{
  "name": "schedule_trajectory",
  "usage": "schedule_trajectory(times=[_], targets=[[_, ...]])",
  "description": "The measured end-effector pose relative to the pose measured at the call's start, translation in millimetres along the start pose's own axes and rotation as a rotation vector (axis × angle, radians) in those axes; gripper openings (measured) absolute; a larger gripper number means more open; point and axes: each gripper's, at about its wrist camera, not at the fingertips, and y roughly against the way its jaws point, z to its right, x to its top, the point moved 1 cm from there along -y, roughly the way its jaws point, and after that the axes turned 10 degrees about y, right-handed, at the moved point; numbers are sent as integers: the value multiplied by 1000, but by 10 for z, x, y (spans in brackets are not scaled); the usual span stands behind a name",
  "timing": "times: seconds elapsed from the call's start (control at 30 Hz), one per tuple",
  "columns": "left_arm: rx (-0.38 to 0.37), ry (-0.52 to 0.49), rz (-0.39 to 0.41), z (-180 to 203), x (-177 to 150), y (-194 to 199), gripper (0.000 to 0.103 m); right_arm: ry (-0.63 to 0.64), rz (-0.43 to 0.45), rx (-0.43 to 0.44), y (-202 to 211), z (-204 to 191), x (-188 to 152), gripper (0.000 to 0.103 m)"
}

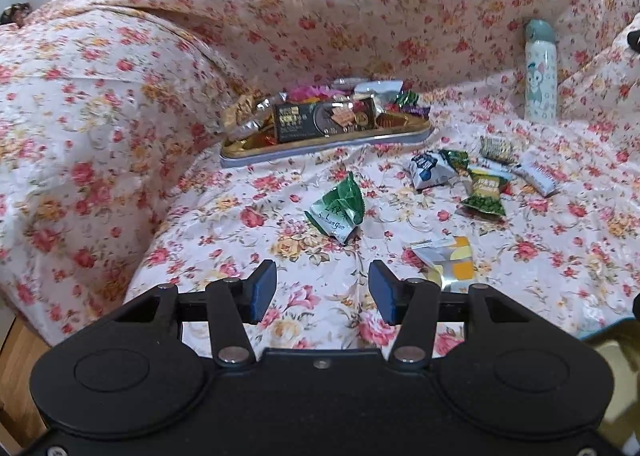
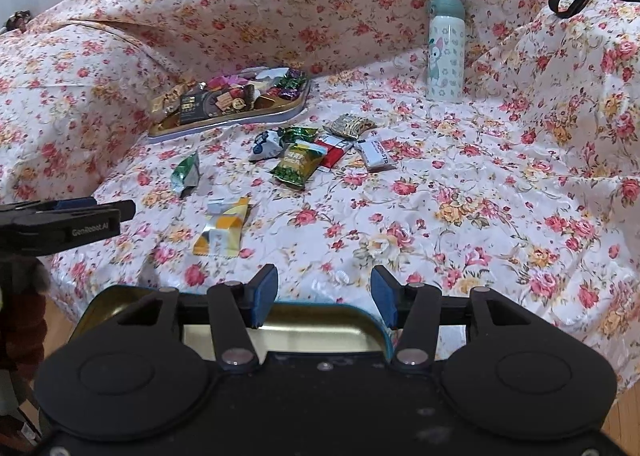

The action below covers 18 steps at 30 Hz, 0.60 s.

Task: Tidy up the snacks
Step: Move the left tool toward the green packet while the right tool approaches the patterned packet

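One red packet shows only beside right tongs' view.

Floral cloth drapes the furniture; wooden floor below.

2 wrist views, angled down, sharing the snack tin

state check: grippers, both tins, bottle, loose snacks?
left gripper: open, empty
right gripper: open, empty
far tin: piled with snacks
near tin: open, shown part bare
bottle: upright, capped
green packet: loose on cloth
yellow packet: loose on cloth
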Motion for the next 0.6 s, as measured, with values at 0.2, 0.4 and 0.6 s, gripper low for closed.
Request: schedule_trajectory(times=[0.2,0.4,0.6], targets=[[-6,-14,-22,27,90,-328,58,-9,-35,-8,-257,72,146,54],[-15,-2,-33,4,204,-631,58,-12,-62,-19,-508,144,302,54],[-28,21,-52,-23,307,-909,58,-16,-76,-31,-739,211,472,54]])
